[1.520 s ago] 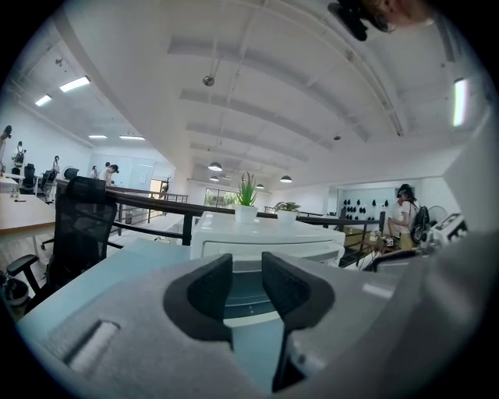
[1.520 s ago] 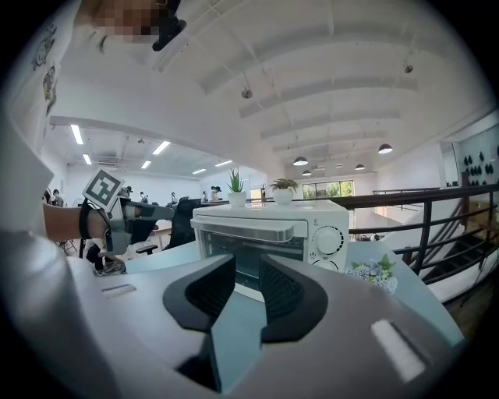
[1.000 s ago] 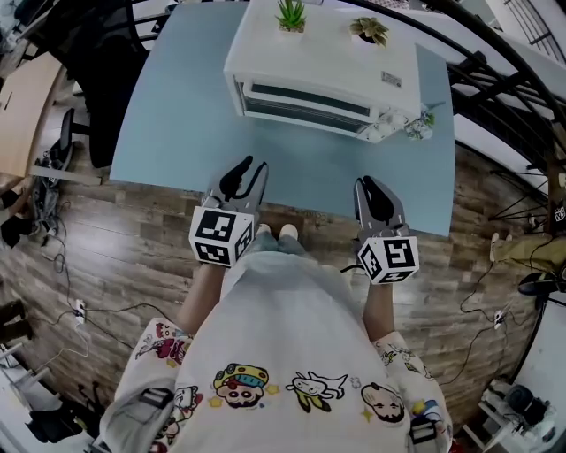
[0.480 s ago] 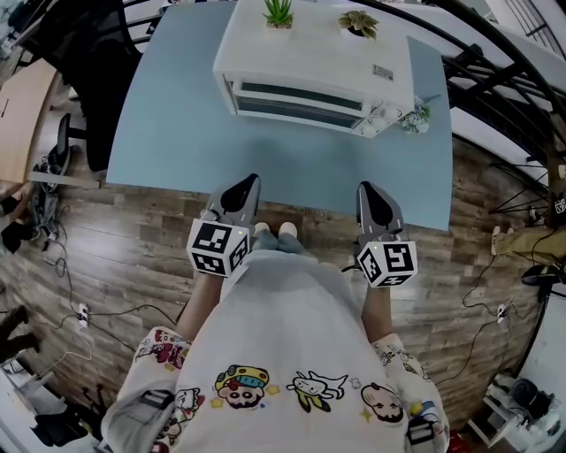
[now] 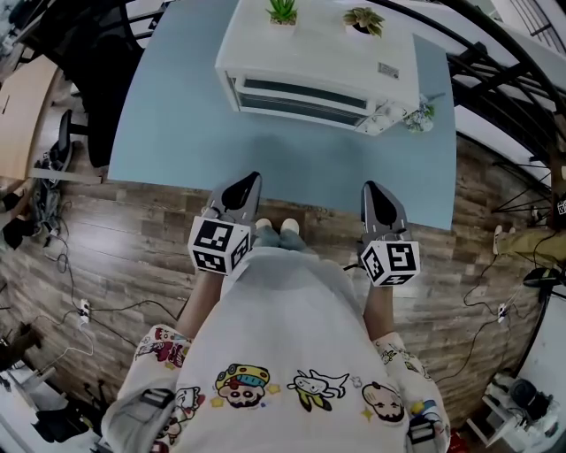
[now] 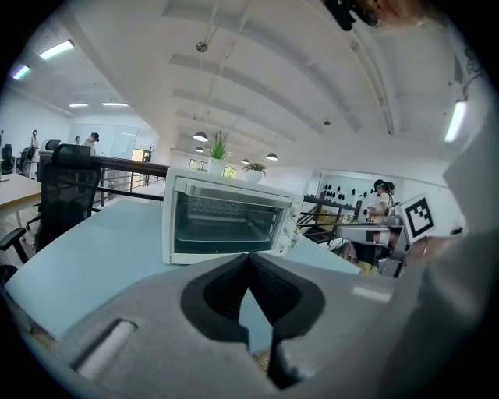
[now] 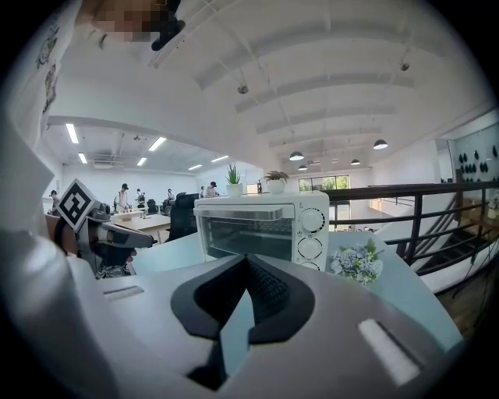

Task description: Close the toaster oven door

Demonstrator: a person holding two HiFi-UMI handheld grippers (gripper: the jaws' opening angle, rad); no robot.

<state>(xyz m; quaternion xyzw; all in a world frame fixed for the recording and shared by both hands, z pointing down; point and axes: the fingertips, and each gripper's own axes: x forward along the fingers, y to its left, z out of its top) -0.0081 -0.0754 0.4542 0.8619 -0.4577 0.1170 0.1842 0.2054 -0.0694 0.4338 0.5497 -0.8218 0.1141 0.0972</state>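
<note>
Toaster oven (image 5: 318,66) sits far back on the counter (image 5: 177,133), well apart from me; door (image 5: 305,95) looks upright, latch unclear. Left tongs (image 5: 251,180) and right tongs (image 5: 370,188) clenched, empty. Risk: a hard shove slides the oven and topples the potted plants (image 5: 282,11) on top.

A white shirt (image 5: 292,354) with colourful cartoon prints is worn. The left gripper (image 5: 251,179) and right gripper (image 5: 370,187) are grey, black-padded, and fitted with black-and-white marker cubes (image 5: 218,245).
</note>
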